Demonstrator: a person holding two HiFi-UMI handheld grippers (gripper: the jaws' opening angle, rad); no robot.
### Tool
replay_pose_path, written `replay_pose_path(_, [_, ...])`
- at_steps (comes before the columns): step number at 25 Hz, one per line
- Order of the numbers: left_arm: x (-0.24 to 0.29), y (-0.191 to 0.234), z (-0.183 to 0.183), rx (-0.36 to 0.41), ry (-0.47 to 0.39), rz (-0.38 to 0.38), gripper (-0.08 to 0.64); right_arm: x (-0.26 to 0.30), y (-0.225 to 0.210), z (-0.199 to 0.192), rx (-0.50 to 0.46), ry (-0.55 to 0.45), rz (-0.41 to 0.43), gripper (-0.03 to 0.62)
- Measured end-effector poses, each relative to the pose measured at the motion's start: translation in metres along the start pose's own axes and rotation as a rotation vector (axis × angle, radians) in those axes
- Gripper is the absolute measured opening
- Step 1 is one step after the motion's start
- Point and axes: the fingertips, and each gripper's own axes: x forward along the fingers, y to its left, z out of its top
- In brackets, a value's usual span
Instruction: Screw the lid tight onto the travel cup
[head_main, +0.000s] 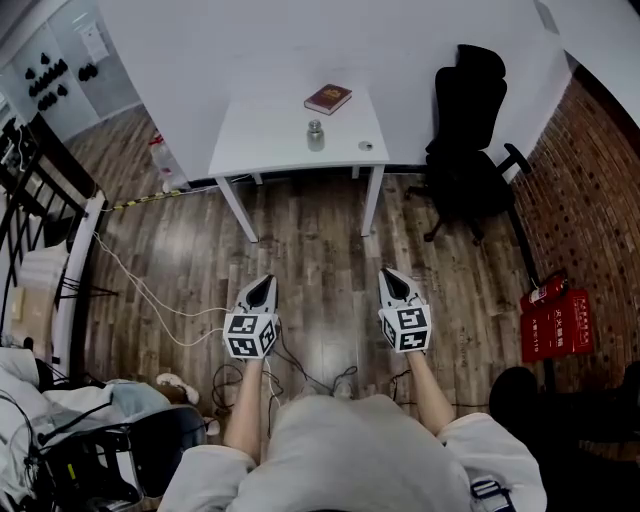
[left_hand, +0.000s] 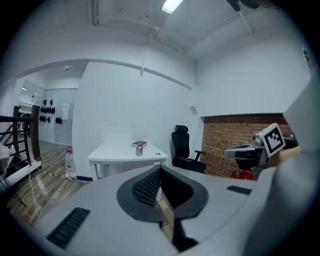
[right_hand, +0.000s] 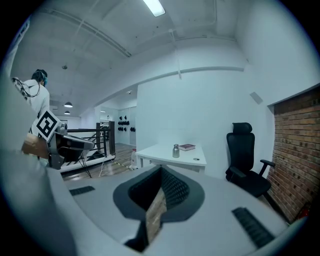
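Wood floor (head_main: 320, 235) open up to the table (head_main: 262, 140); chair (head_main: 468, 130) off its right side. Cup (head_main: 315, 135) mid-table, lid (head_main: 366, 146) near the front right edge, apart. Book (head_main: 328, 98) title unreadable. My left gripper (head_main: 263, 284) and right gripper (head_main: 392, 276): both closed, empty.

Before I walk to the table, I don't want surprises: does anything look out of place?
Nothing tipped or spilled: the travel cup stands upright on the white table, its lid lying apart. Only loose cables trail across the floor.
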Motion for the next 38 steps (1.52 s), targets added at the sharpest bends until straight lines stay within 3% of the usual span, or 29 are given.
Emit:
replay_pose_path(8, [0.009, -0.017, -0.002, 0.012, 0.004, 0.017, 0.008, 0.004, -0.015, -0.012, -0.014, 0.021, 0.035, -0.002])
replay_pose_path(21, [0.069, 0.010, 0.002, 0.007, 0.014, -0.008, 0.008, 0.064, -0.026, -0.007, -0.024, 0.034, 0.047, -0.002])
replay_pose_path(29, [0.149, 0.060, 0.016, -0.017, 0.013, -0.040, 0.008, 0.149, -0.046, 0.010, -0.041, 0.054, 0.028, -0.002])
replay_pose_path(38, [0.228, 0.130, 0.055, -0.035, 0.016, -0.066, 0.008, 0.247, -0.061, 0.044, -0.040, 0.076, -0.001, -0.002])
